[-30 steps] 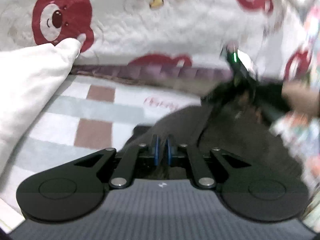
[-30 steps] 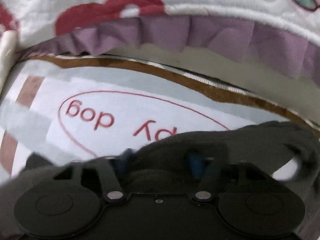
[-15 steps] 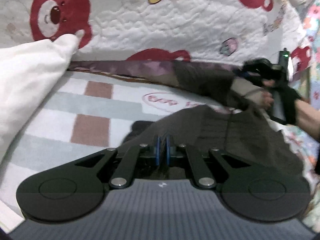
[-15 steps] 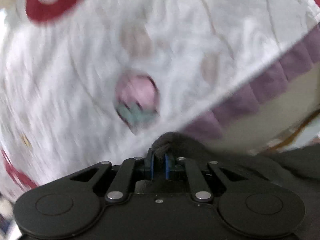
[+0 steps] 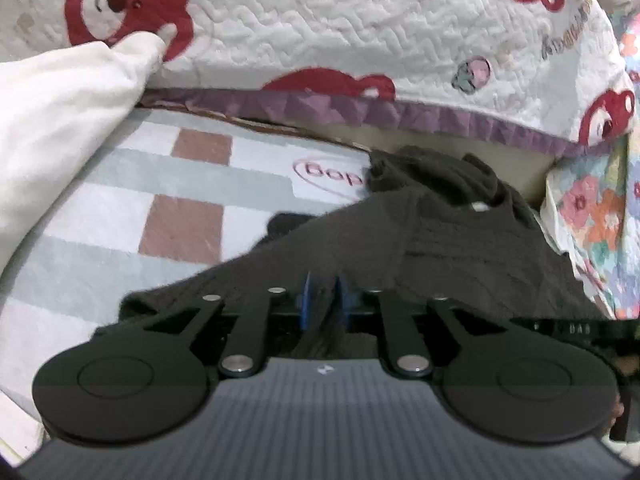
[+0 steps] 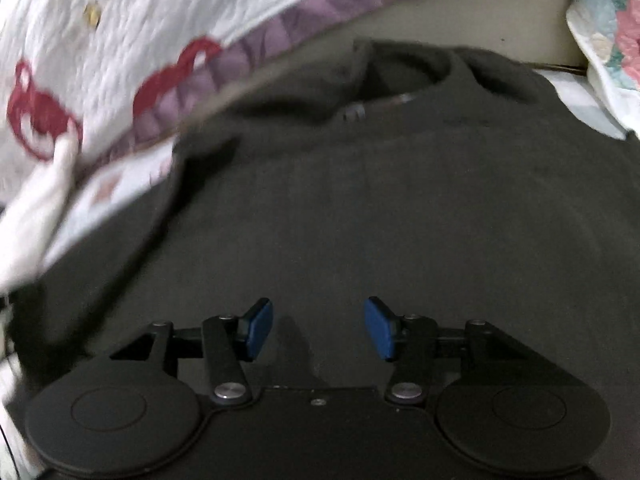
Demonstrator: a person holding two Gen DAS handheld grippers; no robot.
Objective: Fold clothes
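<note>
A dark grey-brown knit sweater (image 5: 460, 240) lies on the checked mat (image 5: 168, 200), its collar toward the bed. In the right wrist view the sweater (image 6: 380, 200) fills most of the frame, collar (image 6: 404, 68) at the top. My left gripper (image 5: 323, 300) is shut on the sweater's near edge, with fabric pinched between the blue pads. My right gripper (image 6: 319, 326) is open and empty, just above the sweater's lower body.
A white quilt with red bears and a purple frill (image 5: 360, 40) hangs along the far side. A white cloth (image 5: 52, 112) lies at the left. A floral quilt (image 5: 592, 216) borders the right.
My right gripper let go of the sweater's fabric, opened and came down over the sweater's body. The sweater now lies spread flatter. My left gripper keeps its hold.
</note>
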